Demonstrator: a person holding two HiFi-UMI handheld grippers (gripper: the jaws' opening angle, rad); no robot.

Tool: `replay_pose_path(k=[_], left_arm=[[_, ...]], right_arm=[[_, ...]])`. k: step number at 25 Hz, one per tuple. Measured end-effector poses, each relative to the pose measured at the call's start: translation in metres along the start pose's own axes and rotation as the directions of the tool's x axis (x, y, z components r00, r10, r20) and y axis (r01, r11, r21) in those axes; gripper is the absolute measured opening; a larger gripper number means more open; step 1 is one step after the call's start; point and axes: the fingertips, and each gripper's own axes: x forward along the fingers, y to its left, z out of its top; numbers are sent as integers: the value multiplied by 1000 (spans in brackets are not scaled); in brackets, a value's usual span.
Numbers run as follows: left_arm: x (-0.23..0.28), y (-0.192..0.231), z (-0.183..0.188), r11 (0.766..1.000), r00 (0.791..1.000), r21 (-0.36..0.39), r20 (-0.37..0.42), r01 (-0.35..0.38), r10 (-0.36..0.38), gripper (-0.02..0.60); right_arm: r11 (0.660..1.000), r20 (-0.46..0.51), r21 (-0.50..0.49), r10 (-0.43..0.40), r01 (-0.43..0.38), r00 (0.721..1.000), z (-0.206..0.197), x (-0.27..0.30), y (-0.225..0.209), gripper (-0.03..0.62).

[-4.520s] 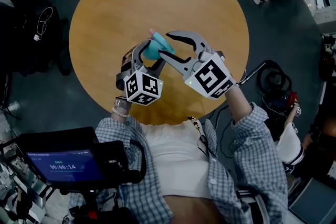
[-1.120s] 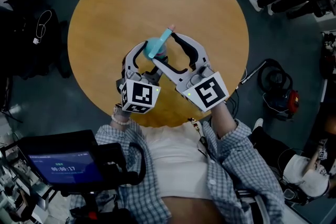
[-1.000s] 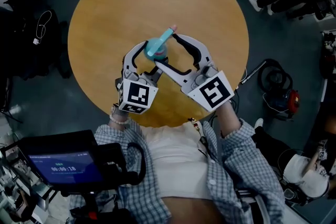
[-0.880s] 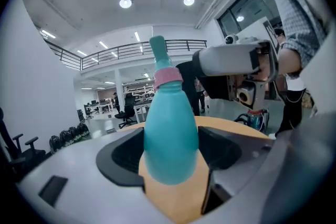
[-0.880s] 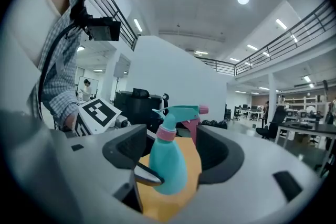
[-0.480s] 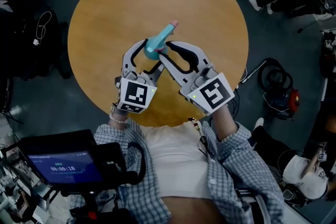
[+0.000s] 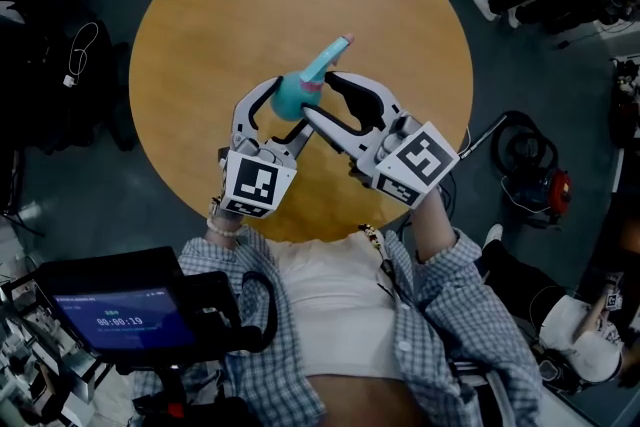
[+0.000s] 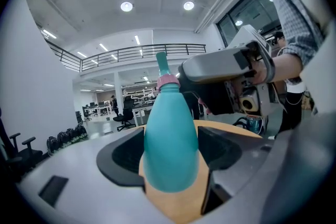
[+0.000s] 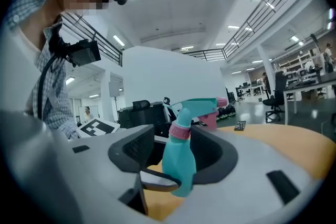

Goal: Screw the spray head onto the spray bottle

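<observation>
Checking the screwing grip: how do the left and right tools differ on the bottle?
Left tool clamps the spray bottle by its wide body; right tool sits higher, around the pink collar. Left tool is shut; right tool's jaws have just been opening and look loose. Both straddle that bottle.

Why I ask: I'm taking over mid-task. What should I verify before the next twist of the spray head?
1. Spray bottle clamped between the jaws of the left gripper: ok.
2. Spray head sitting on the bottle's neck, with the pink collar in place: ok.
3. Right gripper has its jaws either side of the collar: ok. They have just been opening; firm grip: cannot tell.
4. Collar screwed fully tight: cannot tell.
</observation>
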Motion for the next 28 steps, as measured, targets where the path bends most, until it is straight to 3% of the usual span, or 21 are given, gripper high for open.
replay_pose_path(k=[3,5,11,17,24,28], left_arm=[[2,-4,-4,1000,1000,6,-1,11,-11,333],[3,-4,-8,1000,1000,7,-16,12,-12,331],[6,-12,-24,999,997,-13,-67,29,-30,331],[12,-43,-74,994,984,-81,-153,77,-88,331],[21,-63,-110,991,967,-96,-229,96,-116,330],[24,-65,-119,989,964,-123,-242,84,-112,330]], right_arm=[[999,15,40,1,-2,1000,1,1,-4,190],[999,11,43,-23,23,1000,-1,3,-9,120],[999,-43,6,-40,40,998,-18,3,-10,117],[998,-157,-19,-62,60,986,-74,-6,-7,115],[990,-142,-25,-141,139,980,-113,-18,-16,115],[979,-119,-107,-184,171,976,-122,-17,-17,115]])
